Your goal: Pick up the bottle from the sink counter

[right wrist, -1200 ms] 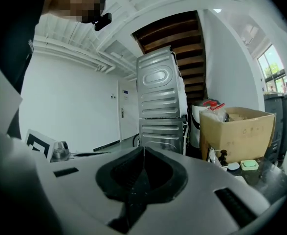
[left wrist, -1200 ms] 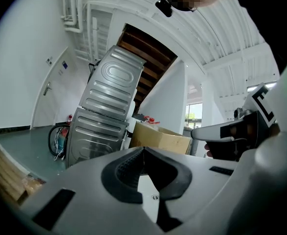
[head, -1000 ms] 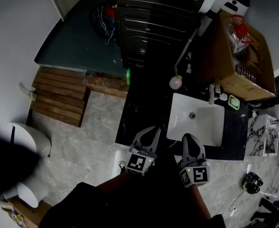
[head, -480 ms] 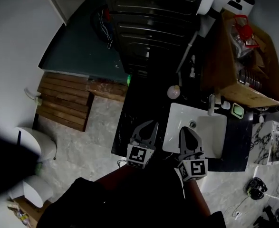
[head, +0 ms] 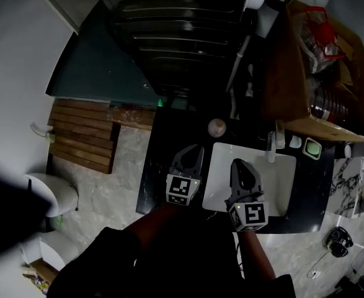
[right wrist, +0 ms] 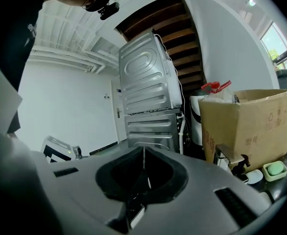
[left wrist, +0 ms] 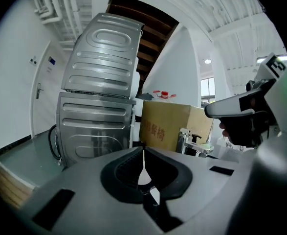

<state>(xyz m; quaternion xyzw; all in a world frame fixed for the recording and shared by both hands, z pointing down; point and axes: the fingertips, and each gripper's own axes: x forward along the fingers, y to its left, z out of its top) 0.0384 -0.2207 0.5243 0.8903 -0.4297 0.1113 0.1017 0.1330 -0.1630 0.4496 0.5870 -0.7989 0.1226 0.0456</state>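
Observation:
A small pump bottle (right wrist: 241, 169) with a dark head stands beside the faucet (head: 270, 143) at the back of the white sink basin (head: 275, 169), set in a black counter (head: 163, 166). It also shows in the left gripper view as the pump bottle (left wrist: 197, 139). My left gripper (head: 193, 149) hovers over the counter left of the basin, shut and empty. Over the basin's near left part my right gripper (head: 237, 163) is likewise shut, with nothing between its jaws. Both are well short of the bottle.
A large cardboard box (head: 318, 61) stands on the counter behind the faucet. A green soap dish (head: 312, 148) and a round pale object (head: 217, 126) lie near the basin. A stacked washer and dryer (head: 182, 30) rises behind; a toilet (head: 51, 194) and wooden slats (head: 82, 129) are at left.
The view and both grippers have moved forward, so the sink and counter lie closer under them. Both grippers stayed shut.

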